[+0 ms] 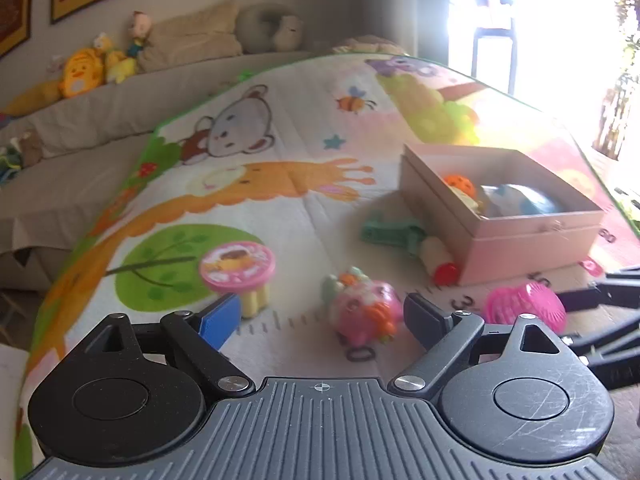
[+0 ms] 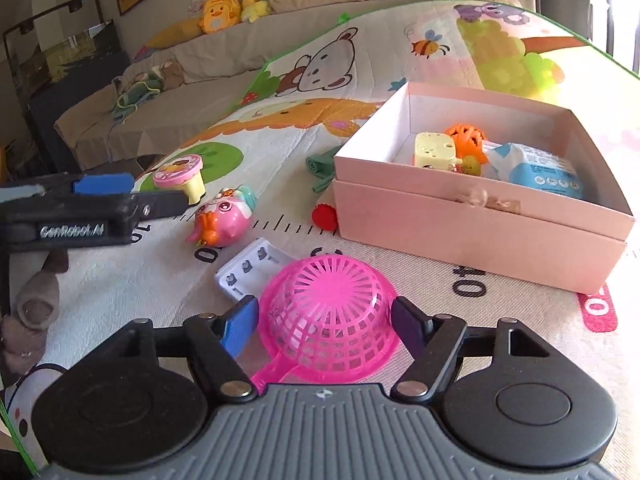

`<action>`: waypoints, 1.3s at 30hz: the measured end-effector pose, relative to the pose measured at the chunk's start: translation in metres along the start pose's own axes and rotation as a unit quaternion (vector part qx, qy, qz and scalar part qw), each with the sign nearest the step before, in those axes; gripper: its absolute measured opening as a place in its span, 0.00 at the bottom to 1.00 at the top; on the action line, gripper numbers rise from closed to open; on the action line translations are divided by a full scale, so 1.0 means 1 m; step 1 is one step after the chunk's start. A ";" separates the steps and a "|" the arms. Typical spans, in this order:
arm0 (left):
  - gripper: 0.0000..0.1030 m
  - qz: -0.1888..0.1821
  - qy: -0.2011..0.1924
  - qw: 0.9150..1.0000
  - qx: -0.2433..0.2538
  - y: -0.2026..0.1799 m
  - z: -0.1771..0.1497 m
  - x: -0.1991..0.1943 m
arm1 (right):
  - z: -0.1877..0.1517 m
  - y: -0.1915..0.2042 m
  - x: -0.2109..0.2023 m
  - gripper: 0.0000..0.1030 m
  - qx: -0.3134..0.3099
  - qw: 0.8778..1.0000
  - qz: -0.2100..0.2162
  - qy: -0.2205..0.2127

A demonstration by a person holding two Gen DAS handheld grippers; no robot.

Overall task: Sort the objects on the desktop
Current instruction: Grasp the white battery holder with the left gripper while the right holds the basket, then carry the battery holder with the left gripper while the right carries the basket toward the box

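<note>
A pink box (image 2: 472,216) sits on the play mat and holds a cheese toy (image 2: 434,150), an orange ball (image 2: 466,134) and a blue wipes pack (image 2: 536,166). My right gripper (image 2: 326,322) is open, its fingers on either side of an upturned pink strainer basket (image 2: 328,312). My left gripper (image 1: 320,316) is open and empty, just before a pink owl toy (image 1: 366,312). A pink toy stool (image 1: 238,268), a green toy (image 1: 390,232) and a red-capped toy (image 1: 438,258) lie near the box (image 1: 516,232).
A white battery holder (image 2: 250,266) lies left of the basket. The left gripper (image 2: 100,204) shows at the left of the right wrist view. A sofa with plush toys (image 2: 224,10) runs behind the mat.
</note>
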State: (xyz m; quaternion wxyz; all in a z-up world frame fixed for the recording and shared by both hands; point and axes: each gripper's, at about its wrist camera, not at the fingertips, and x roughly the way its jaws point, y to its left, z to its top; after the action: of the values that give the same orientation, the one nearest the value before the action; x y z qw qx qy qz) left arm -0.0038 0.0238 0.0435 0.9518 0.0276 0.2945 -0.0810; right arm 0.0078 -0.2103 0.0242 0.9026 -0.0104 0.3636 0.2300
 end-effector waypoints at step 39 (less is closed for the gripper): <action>0.82 -0.027 0.080 0.995 0.050 -0.051 -0.033 -0.004 | -0.038 0.010 -0.038 0.62 -0.038 0.996 -0.075 -0.003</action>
State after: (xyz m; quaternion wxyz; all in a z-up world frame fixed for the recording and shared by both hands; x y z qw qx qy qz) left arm -0.0341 -0.0225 0.0180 0.9200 0.0739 0.3663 -0.1184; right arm -0.0450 -0.2237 0.0225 0.9173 -0.0714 0.3501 0.1758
